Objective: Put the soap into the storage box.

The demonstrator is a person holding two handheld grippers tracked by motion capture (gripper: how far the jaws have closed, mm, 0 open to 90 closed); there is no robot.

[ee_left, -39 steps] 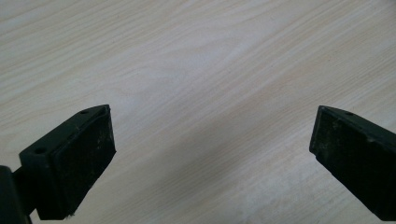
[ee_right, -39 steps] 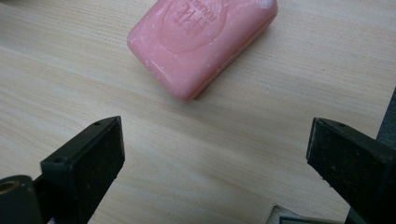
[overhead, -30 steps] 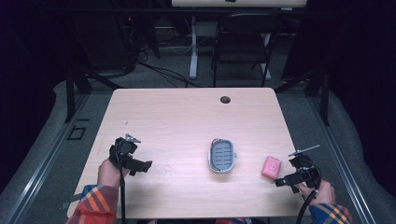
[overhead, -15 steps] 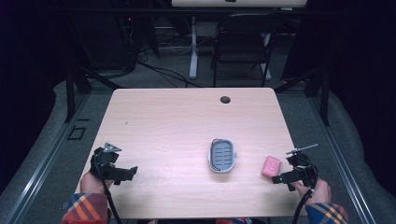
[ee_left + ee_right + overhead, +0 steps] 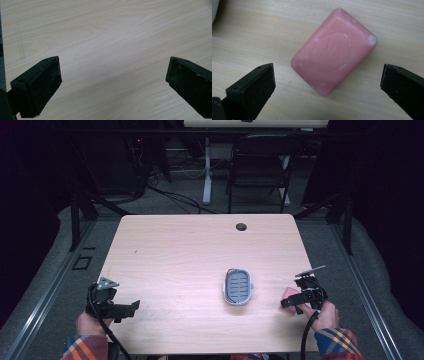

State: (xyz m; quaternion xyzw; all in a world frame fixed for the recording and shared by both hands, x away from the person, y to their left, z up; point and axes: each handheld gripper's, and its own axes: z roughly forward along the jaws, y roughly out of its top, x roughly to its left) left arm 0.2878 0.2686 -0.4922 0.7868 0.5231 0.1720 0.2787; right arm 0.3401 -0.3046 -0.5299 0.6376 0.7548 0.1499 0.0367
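High view: pink soap (image 5: 289, 293) flat on the bench (image 5: 190, 255), just right of the soap dish (image 5: 238, 286), near the front right corner. Right hand-held gripper (image 5: 286, 303) right at the soap, pointed toward the dish, probably lined up for a pick so the bar can go into the dish. Left hand-held gripper (image 5: 134, 307) well left of the dish at the front left edge, over bare wood, seemingly parked out of the way. Nothing between soap and dish; small round hole (image 5: 241, 226) far behind the dish, folding chair (image 5: 260, 170) beyond the bench.

Left gripper view: left hand-held gripper (image 5: 113, 87) spread wide, plain wood grain between the black pads, nothing held.

Right gripper view: right hand-held gripper (image 5: 328, 87) spread wide after its jaws have just been opening, soap (image 5: 334, 51) lying skewed ahead of the gap, untouched by either pad. White rim of the dish (image 5: 214, 10) at the top left corner. Skewed angle of the bar likely the one snag: pads would meet corners, not flat sides, unless turned first.
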